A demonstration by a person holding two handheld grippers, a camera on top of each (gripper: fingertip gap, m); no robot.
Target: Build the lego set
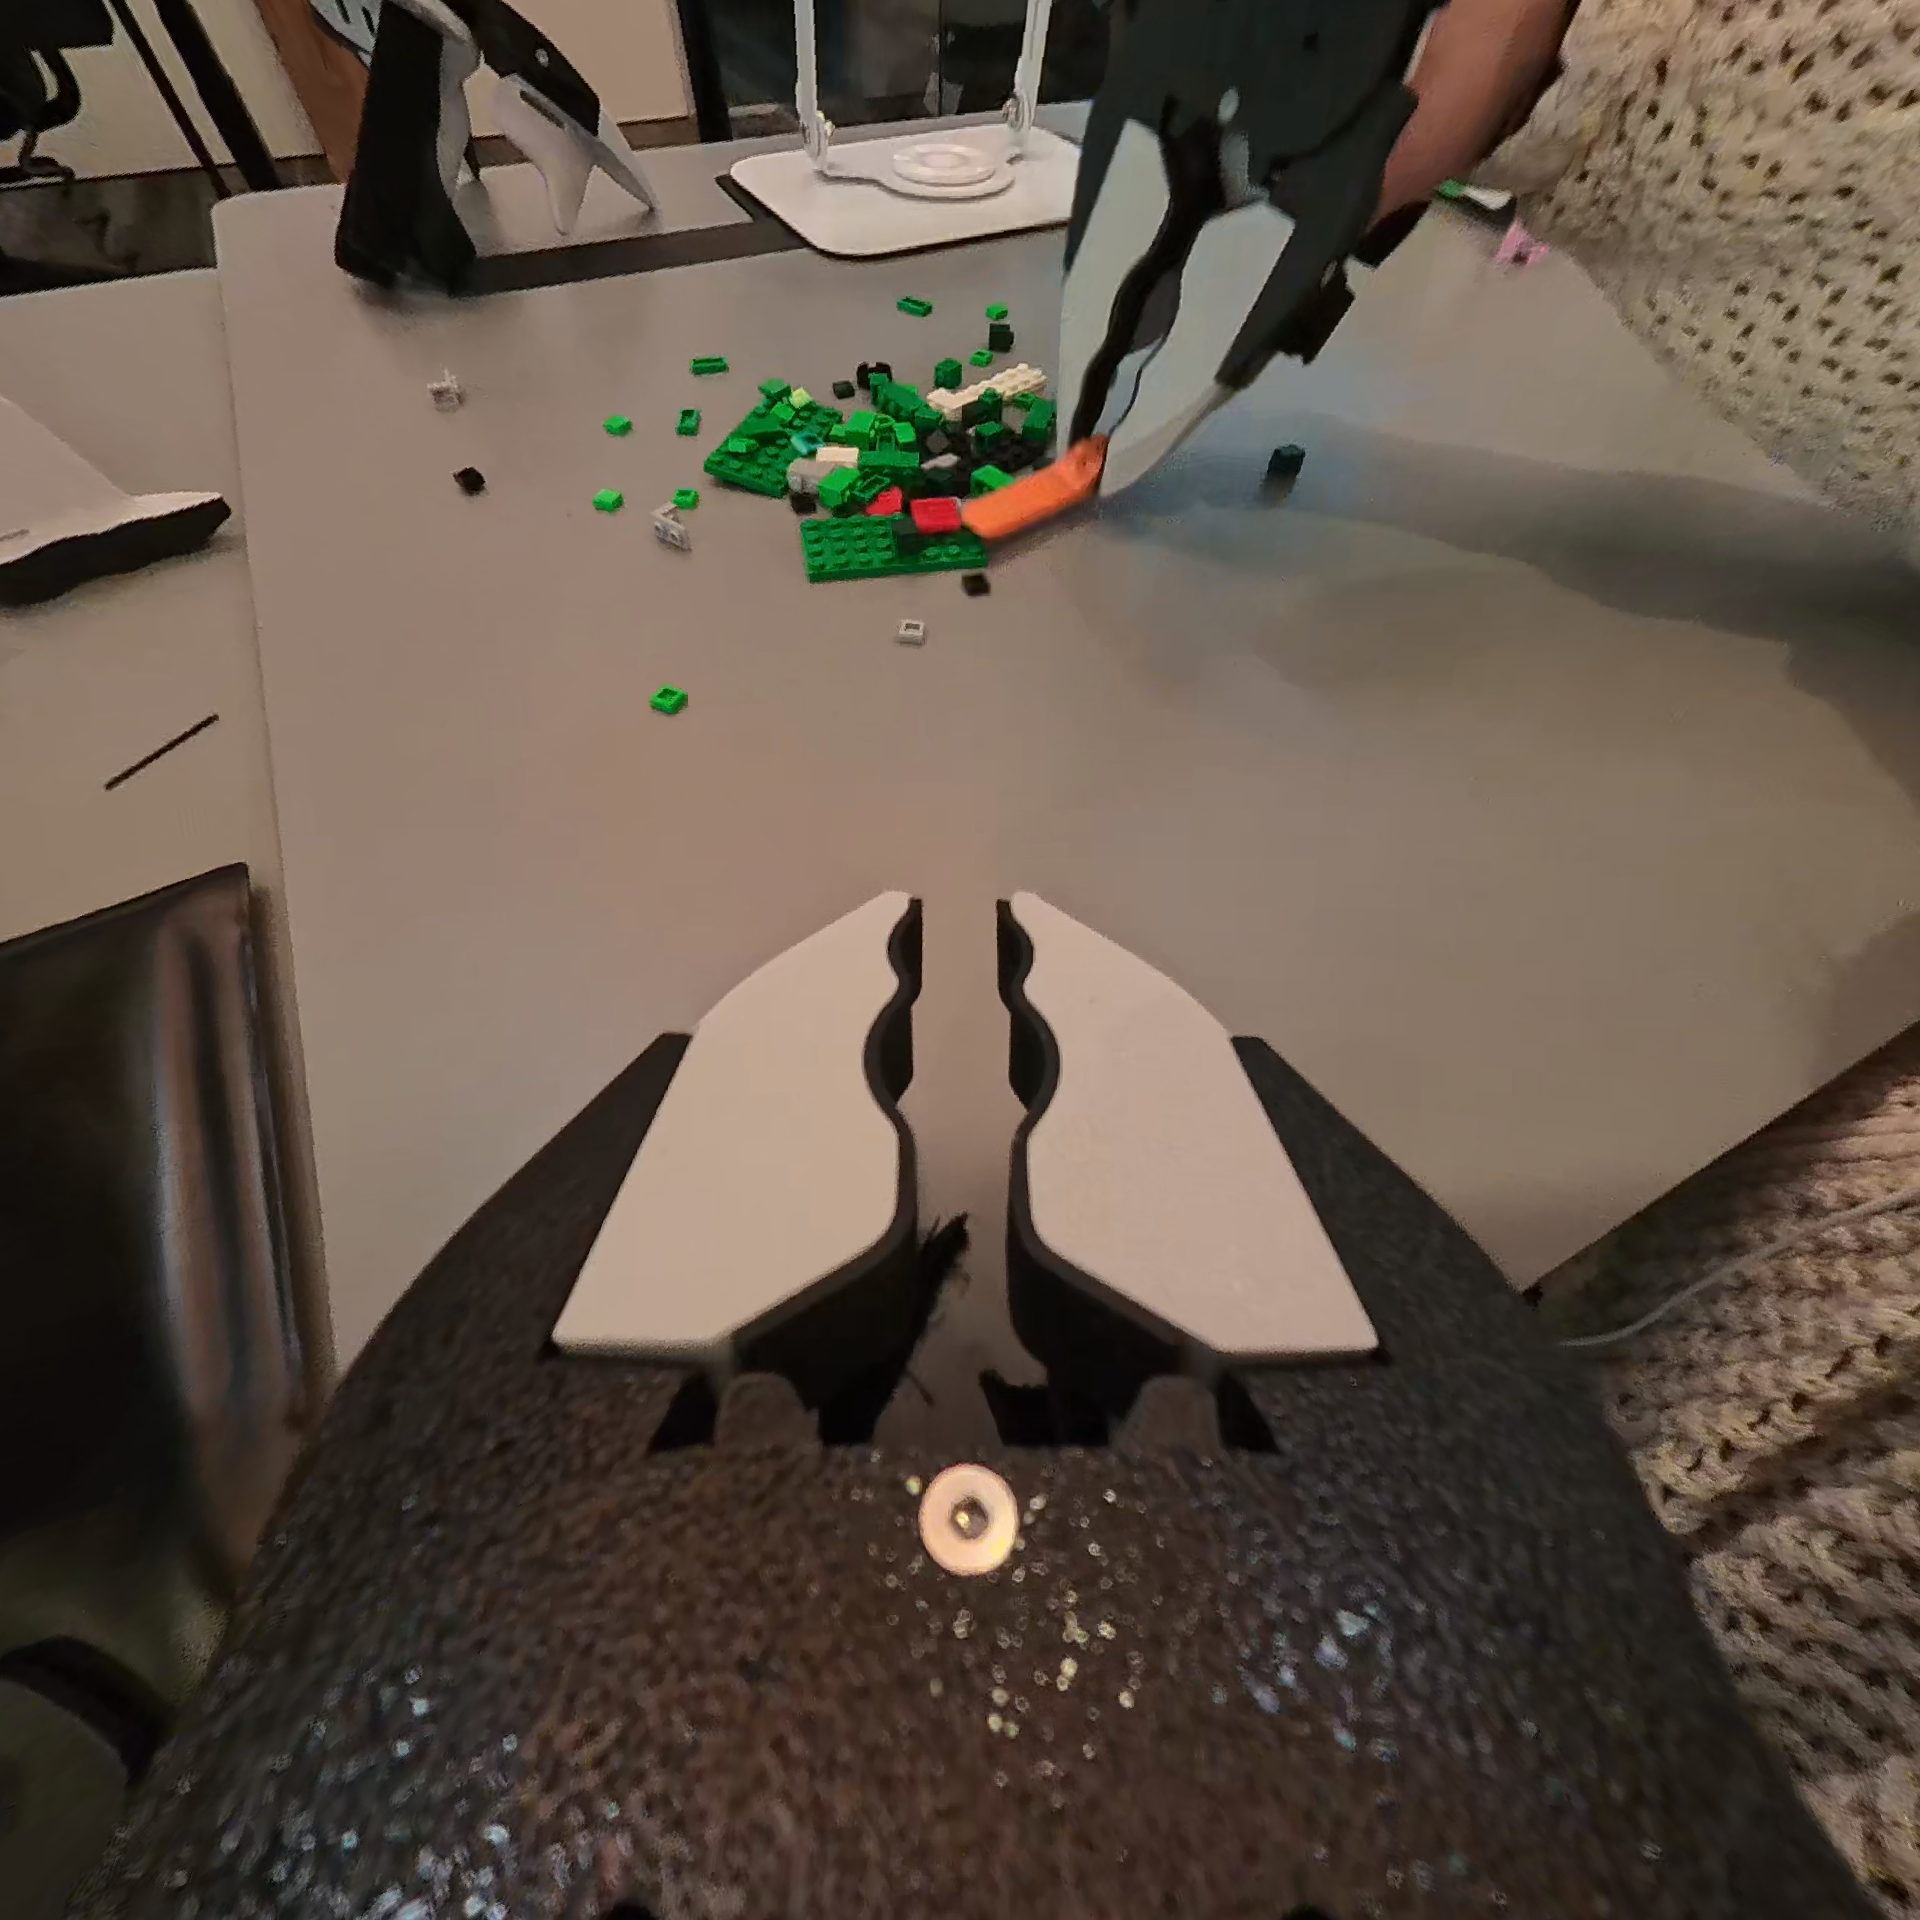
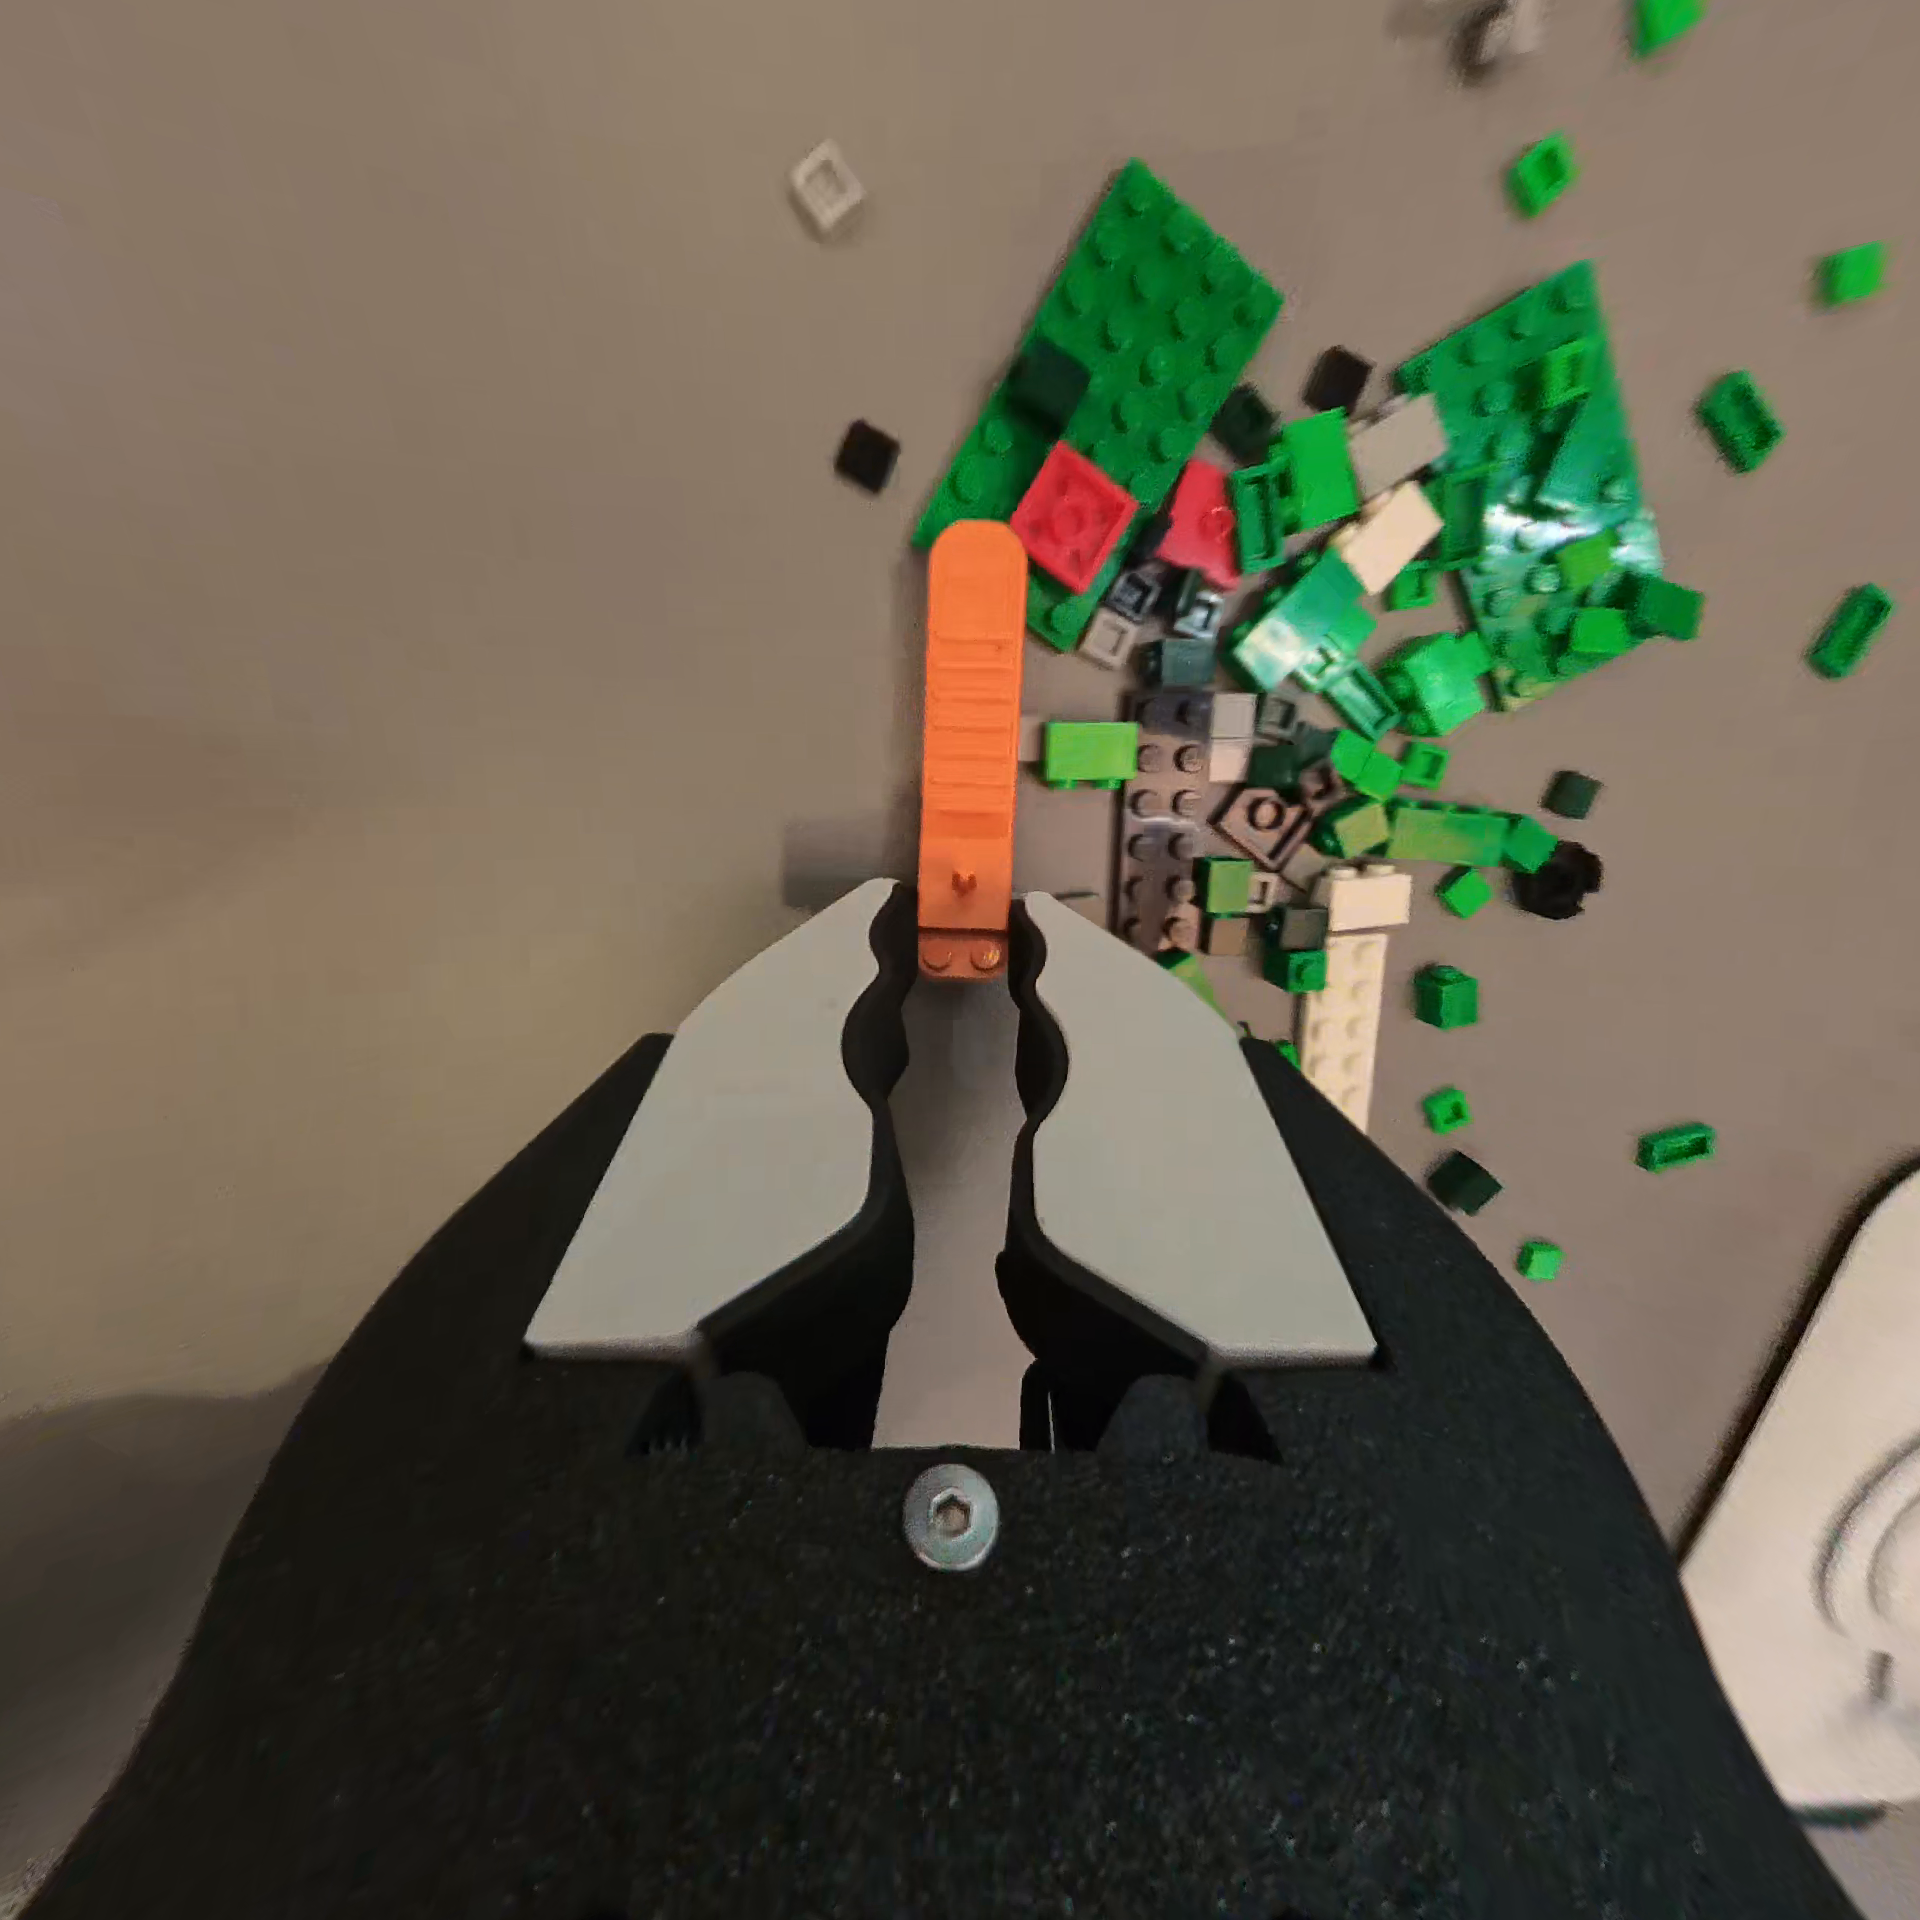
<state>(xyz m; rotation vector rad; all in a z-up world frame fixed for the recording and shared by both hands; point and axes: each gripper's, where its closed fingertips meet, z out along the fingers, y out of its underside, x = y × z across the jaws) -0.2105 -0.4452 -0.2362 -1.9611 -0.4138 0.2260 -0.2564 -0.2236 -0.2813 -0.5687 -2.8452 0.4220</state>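
Right tool (image 2: 961, 914) pinches orange separator (image 2: 971, 727) beside brick pile (image 2: 1351, 644).

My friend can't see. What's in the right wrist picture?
The right claw pinches the end of an orange brick separator lying on a grey table. Beside it sits a pile of mostly green Lego pieces with two red bricks.
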